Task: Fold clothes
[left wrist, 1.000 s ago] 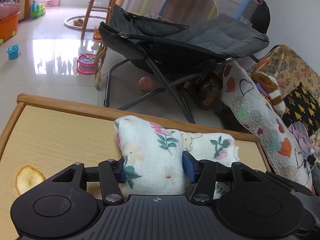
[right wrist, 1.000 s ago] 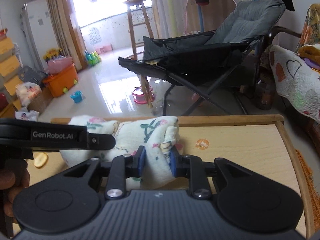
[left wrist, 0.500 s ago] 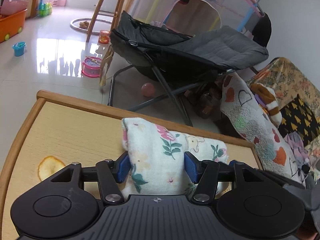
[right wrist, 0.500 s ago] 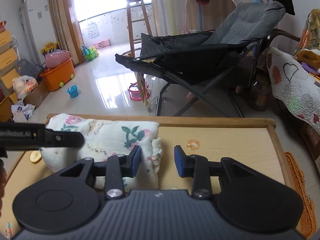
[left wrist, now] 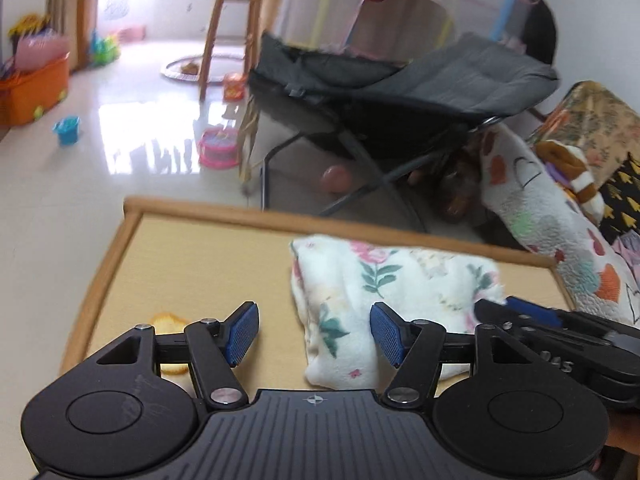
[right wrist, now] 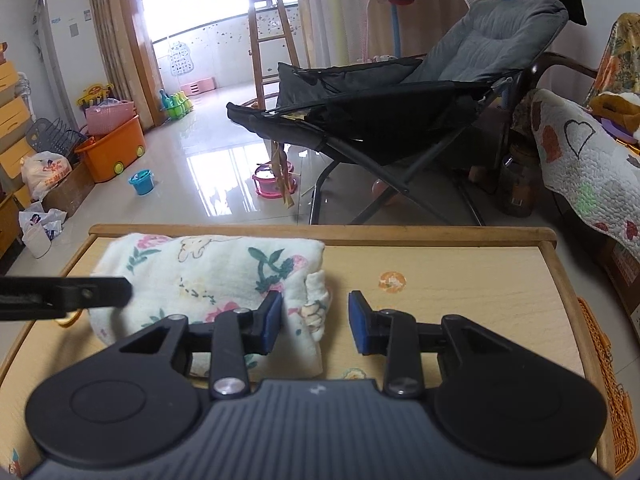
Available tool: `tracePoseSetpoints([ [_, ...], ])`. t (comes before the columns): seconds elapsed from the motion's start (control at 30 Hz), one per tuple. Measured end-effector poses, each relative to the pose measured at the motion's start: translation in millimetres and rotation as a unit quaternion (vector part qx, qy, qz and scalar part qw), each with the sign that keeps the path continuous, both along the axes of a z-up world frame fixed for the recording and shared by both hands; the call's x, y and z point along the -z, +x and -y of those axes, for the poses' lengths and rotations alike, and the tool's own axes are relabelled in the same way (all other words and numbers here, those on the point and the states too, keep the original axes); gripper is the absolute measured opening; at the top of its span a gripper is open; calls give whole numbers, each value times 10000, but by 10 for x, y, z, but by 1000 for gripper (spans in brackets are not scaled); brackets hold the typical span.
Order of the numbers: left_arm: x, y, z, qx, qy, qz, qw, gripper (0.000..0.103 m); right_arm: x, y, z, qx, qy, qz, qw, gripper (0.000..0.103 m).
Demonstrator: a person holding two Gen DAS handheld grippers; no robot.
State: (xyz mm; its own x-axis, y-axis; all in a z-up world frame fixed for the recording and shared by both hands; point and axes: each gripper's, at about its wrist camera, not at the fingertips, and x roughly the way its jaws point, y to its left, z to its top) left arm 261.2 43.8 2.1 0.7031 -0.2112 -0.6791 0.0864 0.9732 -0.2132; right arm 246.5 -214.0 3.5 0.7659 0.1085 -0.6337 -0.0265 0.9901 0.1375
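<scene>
Folded floral cloth (right wrist: 212, 272) on wood-rimmed table (right wrist: 460, 280), cluttered playroom

Left gripper (left wrist: 314, 334) jaws opening; right gripper (right wrist: 314, 322) parted.

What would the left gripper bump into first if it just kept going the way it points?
Most likely the folded cloth. The left gripper has its jaws opening, with the cloth's near edge lying between them toward the right pad. Straight on and downward, cloth comes first, then the table; depth is hard to judge.
</scene>
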Motion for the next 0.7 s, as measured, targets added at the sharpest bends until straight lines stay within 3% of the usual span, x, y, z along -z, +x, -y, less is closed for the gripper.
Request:
tracePoseSetpoints([
  [0.23,37,12,-69,-60,-42,84,9999,65,-43,-63,41,-77,-6,194,9998,43],
  [0.3,-49,-41,-79,-117,-81,344,9993,66,-138,-153,97,20,57,312,9995,48],
  [0.43,-160,-189,-57,-37,116,597,9981,82,-239,-367,210,244,114,302,9992,63],
  [0.7,-22,-653,-107,147,465,535,9974,83,55,-771,228,412,-7,-26,9991,72],
])
